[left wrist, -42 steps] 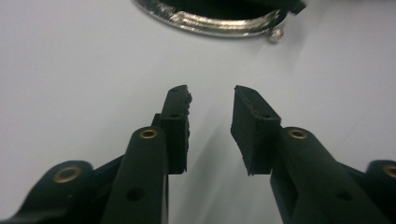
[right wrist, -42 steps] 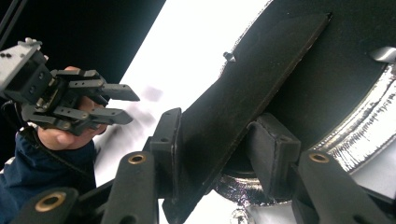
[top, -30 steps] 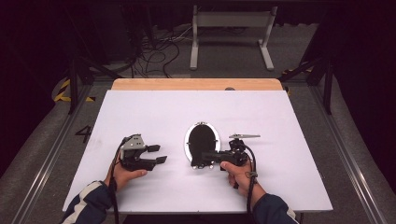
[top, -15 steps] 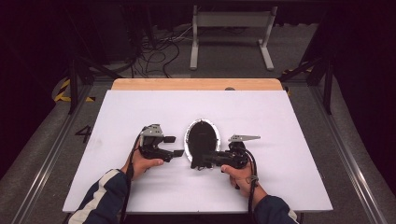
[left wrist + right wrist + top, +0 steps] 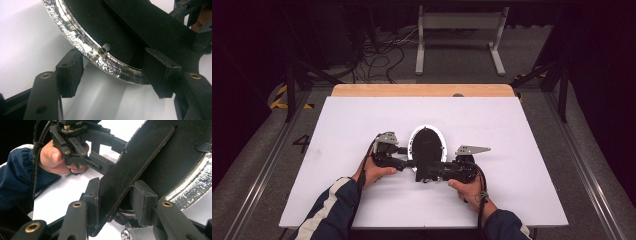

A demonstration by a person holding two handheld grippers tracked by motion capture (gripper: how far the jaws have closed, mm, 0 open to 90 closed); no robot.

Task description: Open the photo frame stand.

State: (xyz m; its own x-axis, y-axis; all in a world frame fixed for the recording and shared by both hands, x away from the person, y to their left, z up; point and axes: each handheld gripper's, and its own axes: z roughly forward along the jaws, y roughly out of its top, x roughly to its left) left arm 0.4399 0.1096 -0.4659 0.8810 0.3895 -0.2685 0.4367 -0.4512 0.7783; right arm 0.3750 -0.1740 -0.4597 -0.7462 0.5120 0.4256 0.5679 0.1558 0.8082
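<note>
A white bench (image 5: 362, 200) carries the work. An oval picture frame (image 5: 428, 145) lies on it near the middle, just in front of the person, with its black back up and a glittering silver rim (image 5: 82, 42) around it.

A flat black stand flap (image 5: 140, 162) rises tilted off the back of the frame. In the right gripper view it leans up and to the right across the black backing.

The person's two hands sit at the near end of the frame, the left hand (image 5: 374, 172) at its left side and the right hand (image 5: 467, 187) below it.

The right tongs (image 5: 117, 200) reach in from the frame's near end with the stand flap between the pads. The left pad lies against the flap, but whether the other pad presses on it cannot be told.

The left tongs (image 5: 115, 75) stand open at the frame's left edge. Their jaws have just been closing, and the silver rim runs between the pads without being pinched. One pad sits just beside the rim's outer edge, and the other sits over its inner side.

A small pale stud (image 5: 105, 47) sits at the inner edge of the rim, between the left tongs' pads.
</note>
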